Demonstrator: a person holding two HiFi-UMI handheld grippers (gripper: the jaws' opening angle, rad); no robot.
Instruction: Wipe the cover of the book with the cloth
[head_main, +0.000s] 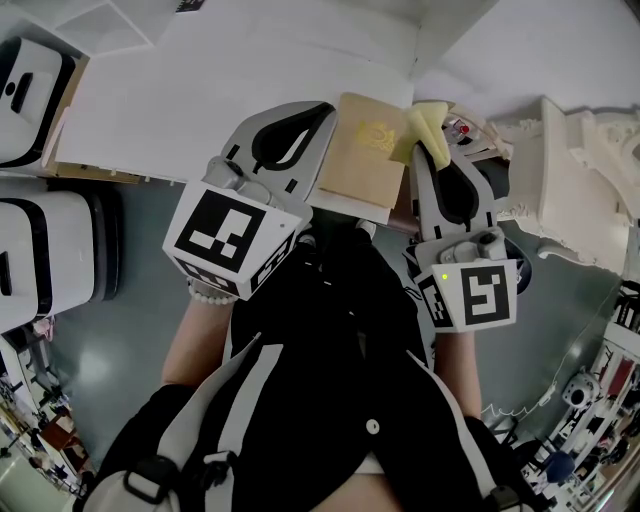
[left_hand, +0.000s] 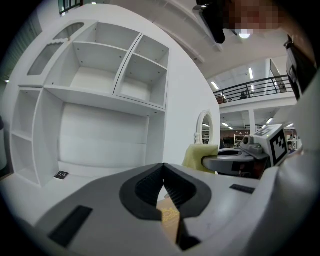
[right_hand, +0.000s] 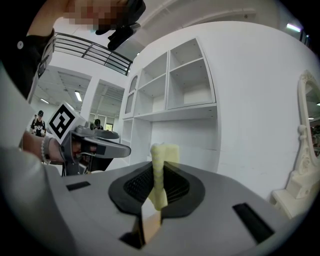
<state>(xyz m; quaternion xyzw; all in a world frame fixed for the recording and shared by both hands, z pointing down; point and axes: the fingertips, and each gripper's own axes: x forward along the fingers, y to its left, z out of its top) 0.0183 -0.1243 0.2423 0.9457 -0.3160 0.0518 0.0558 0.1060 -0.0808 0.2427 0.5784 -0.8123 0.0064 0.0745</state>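
The left gripper (head_main: 325, 108) has a pale grey, rounded shell around a black teardrop opening; its ribbed black pads (left_hand: 150, 185) sit in a dark collar, with black rectangular slots in the shell at seven and three o'clock of them; a left marker cube (head_main: 225, 235) with bold black-and-white squares caps its rear; the right gripper (head_main: 428, 150) is built alike; its right marker cube (head_main: 478, 295) lies at four o'clock of the head view, with a small green light (head_main: 443, 277) at the cube's ten o'clock; the person wears black clothing (head_main: 340, 330) with pale grey panels, a white button (head_main: 372, 426) at six o'clock, and a pale beaded bracelet (head_main: 208, 293) at the left wrist.
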